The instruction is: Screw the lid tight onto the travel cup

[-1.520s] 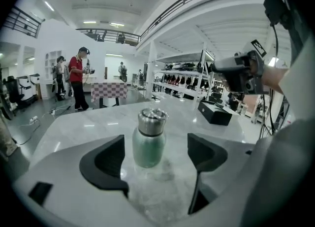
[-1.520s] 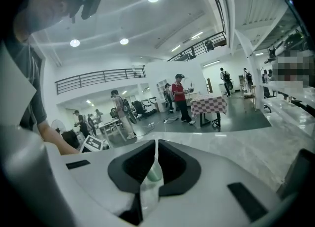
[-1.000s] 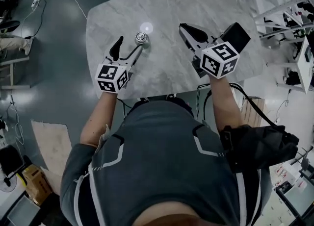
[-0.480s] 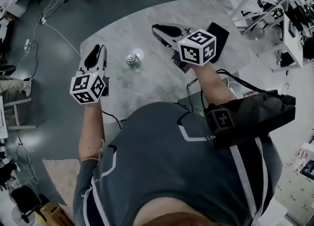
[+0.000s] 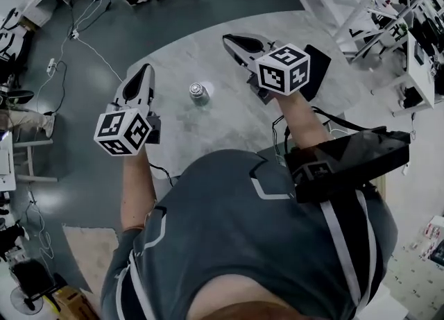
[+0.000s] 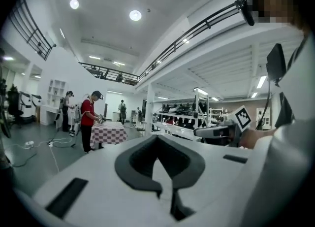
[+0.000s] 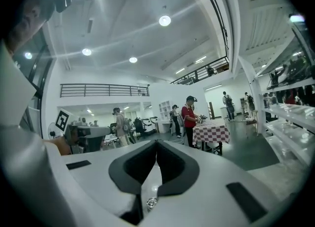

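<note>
Left gripper: the left gripper (image 5: 144,72) hung over the table's left edge, left of centre in the head view, marker cube nearest the person.
Left jaws: they'd just been closing and were clenched tip to tip. The left gripper view showed nothing between them, only the hall beyond.
Travel cup: the little silver travel cup (image 5: 199,92) stood upright on the table, shiny top up, roughly in the middle of the head view. It sat between the two grippers and apart from both, so nobody had hold of it.
Table: a pale marble table (image 5: 208,135), rounded corners, grey floor all around it.
Right gripper: the right gripper (image 5: 234,39) was over the table's upper part, right of the cup, tips aimed at the upper left of the frame.
Right jaws: pressed together too, and empty in the right gripper view.
Black slab: some flat black slab (image 5: 318,70) lay on the table just right of the right gripper's cube, partly hidden, couldn't tell what it was.
Forearm: a black pack (image 5: 354,159) was strapped on the person's right arm.
Far right: white shelving racks (image 5: 374,6) ran down the upper right.
Background: a person in a red top (image 6: 88,117) stood by a checked-cloth table (image 6: 109,133), lower left of the left gripper view.
</note>
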Tool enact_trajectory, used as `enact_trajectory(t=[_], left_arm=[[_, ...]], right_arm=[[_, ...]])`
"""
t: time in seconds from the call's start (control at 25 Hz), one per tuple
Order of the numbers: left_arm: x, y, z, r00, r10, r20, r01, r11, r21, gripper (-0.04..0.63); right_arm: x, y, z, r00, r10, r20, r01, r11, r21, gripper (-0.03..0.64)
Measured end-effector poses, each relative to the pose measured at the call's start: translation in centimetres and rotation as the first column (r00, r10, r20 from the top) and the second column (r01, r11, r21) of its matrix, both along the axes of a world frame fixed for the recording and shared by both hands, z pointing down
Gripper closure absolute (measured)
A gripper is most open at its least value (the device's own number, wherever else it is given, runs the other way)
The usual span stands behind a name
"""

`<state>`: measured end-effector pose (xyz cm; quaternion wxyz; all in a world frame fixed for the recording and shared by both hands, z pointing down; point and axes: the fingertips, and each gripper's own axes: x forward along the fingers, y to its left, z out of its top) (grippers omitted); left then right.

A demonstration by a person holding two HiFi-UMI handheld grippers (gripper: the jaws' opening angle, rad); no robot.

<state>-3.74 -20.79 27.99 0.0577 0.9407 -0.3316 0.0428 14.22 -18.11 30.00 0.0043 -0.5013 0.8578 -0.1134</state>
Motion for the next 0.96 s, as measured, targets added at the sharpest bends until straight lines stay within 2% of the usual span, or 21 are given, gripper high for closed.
enact_trajectory(t=[0.08, 0.24, 0.44, 0.56, 0.96], left_arm=[[-0.6, -0.2, -0.3, 0.999, -0.046, 0.001, 0.046, 0.999, 0.001, 0.586], [-2.2, -0.3, -1.2, 0.995, -0.086, -0.051, 0.084, 0.996, -0.036, 0.586], [-2.7, -0.3, -0.3, 0.994, -0.106, 0.01, 0.106, 0.994, -0.007, 0.586], [-2.5, -0.4, 0.5, 0.993, -0.108, 0.047, 0.109, 0.994, -0.019, 0.586], [-1.4, 0.3, 0.8, 0.993, -0.103, 0.052, 0.105, 0.993, -0.044, 0.586]], right_arm=[[-0.1, 0.2, -0.2, 1.0, -0.003, 0.003, 0.003, 1.0, 0.005, 0.588], [-0.6, 0.5, -0.3, 1.0, -0.009, -0.002, 0.009, 1.0, 0.005, 0.588], [-0.6, 0.5, 0.1, 1.0, -0.002, -0.009, 0.002, 1.0, 0.007, 0.588], [-0.7, 0.5, 0.3, 1.0, -0.013, -0.017, 0.013, 1.0, 0.004, 0.588], [-0.3, 0.7, 0.2, 0.999, -0.023, -0.041, 0.022, 1.0, -0.018, 0.588]])
